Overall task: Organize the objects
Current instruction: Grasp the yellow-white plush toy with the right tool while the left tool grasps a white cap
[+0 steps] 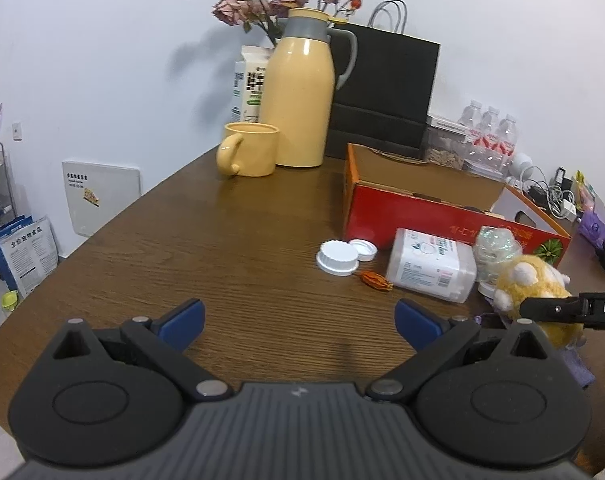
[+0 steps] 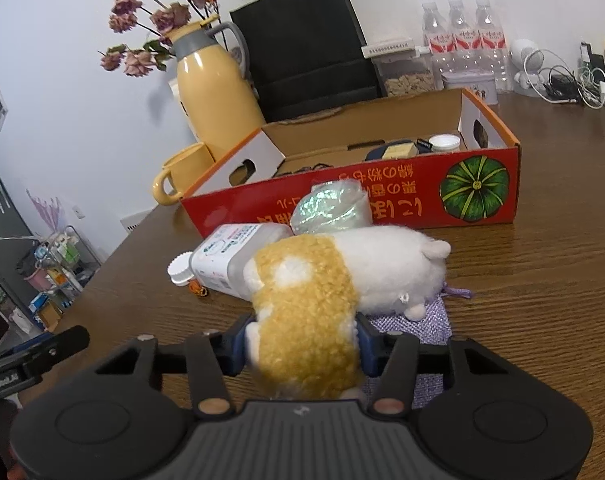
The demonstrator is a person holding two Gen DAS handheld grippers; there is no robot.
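Right gripper [image 2: 304,338] pinching the plush toy [image 2: 322,280], blue pads pressing both yellow flanks. Toy lying just before the red box [image 2: 354,200]. Left gripper [image 1: 300,324] hanging spread wide over bare table [image 1: 222,240].

We see our left gripper [image 1: 300,322] and right gripper [image 2: 302,344] built alike: matte black bodies, ribbed grey centre plates, round side discs, silver pivot pins, blue fingers [image 1: 184,320].
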